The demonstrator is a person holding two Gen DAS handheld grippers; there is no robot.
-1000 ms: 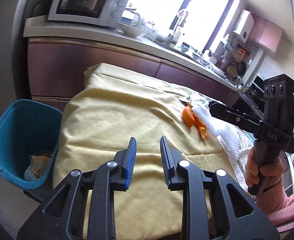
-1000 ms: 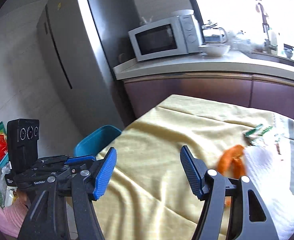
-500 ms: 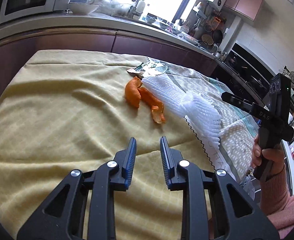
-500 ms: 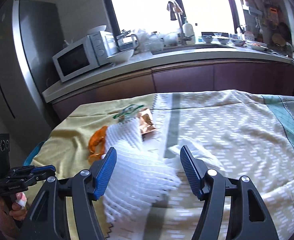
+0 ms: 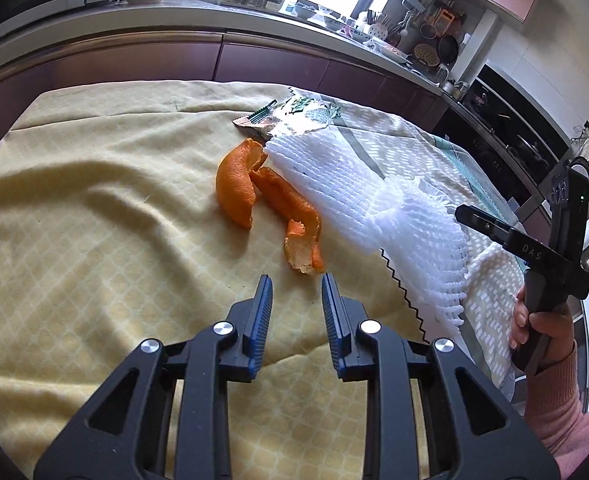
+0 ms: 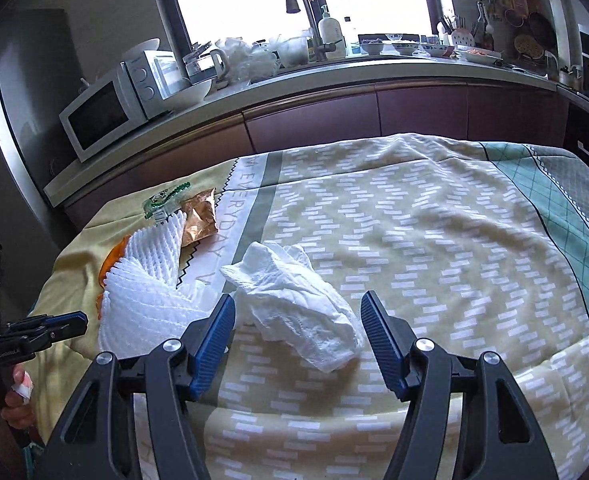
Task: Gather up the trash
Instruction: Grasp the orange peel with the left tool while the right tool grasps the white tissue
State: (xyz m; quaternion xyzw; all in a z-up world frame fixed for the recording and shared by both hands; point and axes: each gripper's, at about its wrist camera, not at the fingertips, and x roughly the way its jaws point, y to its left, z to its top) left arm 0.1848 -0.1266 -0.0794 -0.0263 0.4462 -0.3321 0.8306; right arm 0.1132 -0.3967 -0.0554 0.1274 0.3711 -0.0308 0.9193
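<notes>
Yellow cloth (image 5: pixel 94 220) covered the table, meeting a patterned cloth (image 6: pixel 434 240) on the other half. White foam netting (image 5: pixel 374 208) lay across their seam, touching the orange peel (image 5: pixel 254 196) on the yellow side. A crumpled white tissue (image 6: pixel 298 292) sat on the patterned cloth, a torn wrapper (image 5: pixel 294 114) beyond the netting. The right gripper (image 6: pixel 298 332) stood wide apart, the tissue between its pads but untouched. The left gripper (image 5: pixel 297 300) was narrowly parted and empty, just short of the peel's near end.
</notes>
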